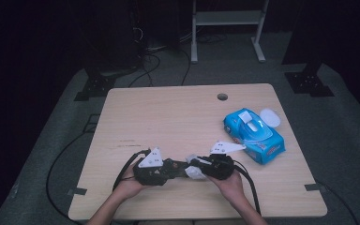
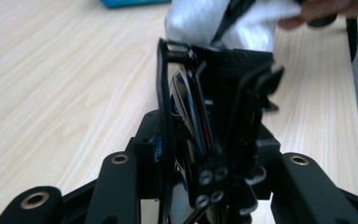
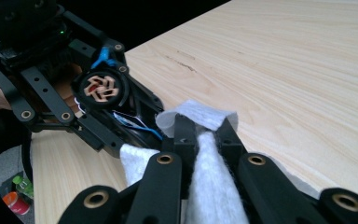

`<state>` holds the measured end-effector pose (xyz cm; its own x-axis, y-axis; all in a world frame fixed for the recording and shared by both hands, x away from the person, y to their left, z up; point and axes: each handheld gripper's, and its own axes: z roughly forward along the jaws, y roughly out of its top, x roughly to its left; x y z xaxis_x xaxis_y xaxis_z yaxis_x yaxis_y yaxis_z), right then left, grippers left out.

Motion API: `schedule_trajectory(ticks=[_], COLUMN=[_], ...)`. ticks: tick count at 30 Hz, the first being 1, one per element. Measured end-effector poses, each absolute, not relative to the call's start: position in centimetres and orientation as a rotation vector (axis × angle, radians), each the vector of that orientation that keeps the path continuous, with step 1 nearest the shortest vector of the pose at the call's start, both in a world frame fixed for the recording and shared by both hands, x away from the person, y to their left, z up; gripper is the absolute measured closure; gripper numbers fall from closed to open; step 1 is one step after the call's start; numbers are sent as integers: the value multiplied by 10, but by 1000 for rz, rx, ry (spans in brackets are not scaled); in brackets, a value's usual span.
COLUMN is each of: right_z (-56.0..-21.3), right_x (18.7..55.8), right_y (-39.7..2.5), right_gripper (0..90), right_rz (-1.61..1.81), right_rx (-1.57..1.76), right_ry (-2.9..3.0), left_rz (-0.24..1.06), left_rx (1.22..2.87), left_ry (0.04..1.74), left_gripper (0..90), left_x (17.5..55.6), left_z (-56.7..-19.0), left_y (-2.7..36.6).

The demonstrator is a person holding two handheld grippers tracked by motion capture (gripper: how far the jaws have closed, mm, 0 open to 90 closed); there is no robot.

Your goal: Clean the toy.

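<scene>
both grippers [image 1: 183,168] meet tip to tip over a white wipe [image 1: 194,172], blue wipe pack [image 1: 254,136] nearby

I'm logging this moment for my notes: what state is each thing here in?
Wet wipe: pulled out, crumpled, clamped in the right tool.
Right tool: shut on the wet wipe.
Left tool: jaws close together around a flat black part.
Wet wipes pack: lying flat on the table, lid flipped open.

We see the table [image 1: 178,122] evenly lit from above in the high view, while the surrounding room falls to near black from nine through three o'clock. In both gripper views the near black jaws are soft and blurred, and the wet wipe [image 3: 200,154] glares, washed-out white.
</scene>
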<state>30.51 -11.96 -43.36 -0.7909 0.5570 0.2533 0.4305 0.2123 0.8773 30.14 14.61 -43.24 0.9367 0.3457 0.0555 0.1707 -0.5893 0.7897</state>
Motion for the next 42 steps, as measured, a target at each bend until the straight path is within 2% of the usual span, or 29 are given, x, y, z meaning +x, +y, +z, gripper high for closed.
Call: schedule_trajectory(ticks=[5, 11, 16, 22, 26, 33, 42], right_z=[-434, -434, -437, -435, -436, -437, -435], right_x=[303, 303, 303, 301, 299, 308, 303], right_y=[-122, -123, -120, -111, -104, -131, -118], right_gripper=[823, 823, 823, 822, 822, 822, 822], right_rz=[1569, 1515, 1485, 1491, 1492, 1475, 1461], right_rx=[940, 928, 920, 899, 857, 946, 889], right_ry=[2359, 2355, 2362, 2380, 2403, 2341, 2366], left_rz=[269, 237, 229, 245, 237, 223, 222], left_rx=[2300, 2319, 2278, 2315, 2342, 2348, 2390], left_ry=[370, 391, 418, 401, 372, 386, 384], left_gripper=[580, 578, 558, 528, 574, 578, 577], left_x=[300, 306, 307, 310, 313, 315, 320], left_z=[-451, -462, -456, -449, -447, -446, -442], left_y=[143, 138, 141, 133, 127, 129, 122])
